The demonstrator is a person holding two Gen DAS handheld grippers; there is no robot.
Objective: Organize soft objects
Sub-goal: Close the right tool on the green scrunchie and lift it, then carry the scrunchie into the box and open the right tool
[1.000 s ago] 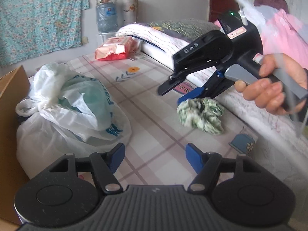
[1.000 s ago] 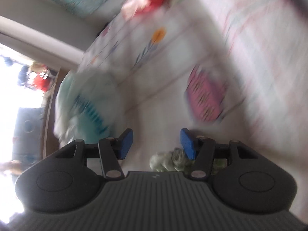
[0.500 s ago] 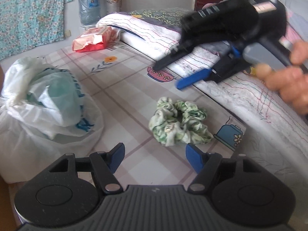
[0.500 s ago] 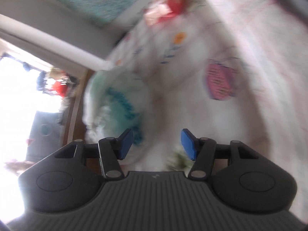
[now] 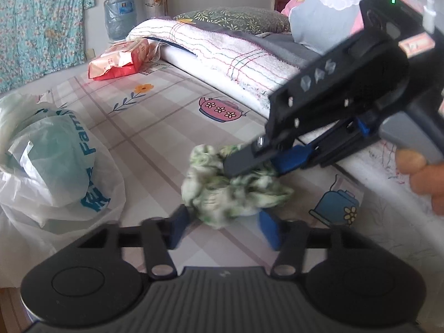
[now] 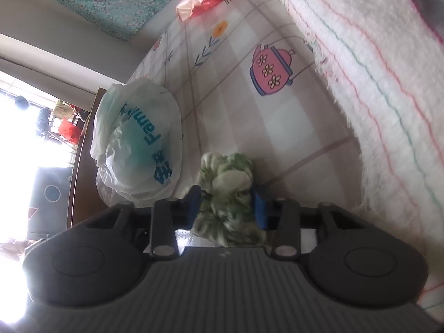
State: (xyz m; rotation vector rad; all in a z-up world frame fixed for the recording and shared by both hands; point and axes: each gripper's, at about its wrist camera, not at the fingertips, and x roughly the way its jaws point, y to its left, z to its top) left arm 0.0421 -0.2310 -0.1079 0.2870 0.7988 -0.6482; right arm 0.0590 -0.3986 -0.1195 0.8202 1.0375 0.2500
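Scrunchie [image 5: 233, 186] blurred — underside hidden.

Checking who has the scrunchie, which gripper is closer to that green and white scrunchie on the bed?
Right. The right gripper is closing with the scrunchie between its fingers, apparently gripping it. The left gripper is also closing, just short of the near edge.

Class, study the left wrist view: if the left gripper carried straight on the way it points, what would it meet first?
The green-and-white fabric scrunchie, lying between the closing left gripper jaws on the patterned bedsheet. The right gripper is on it too.
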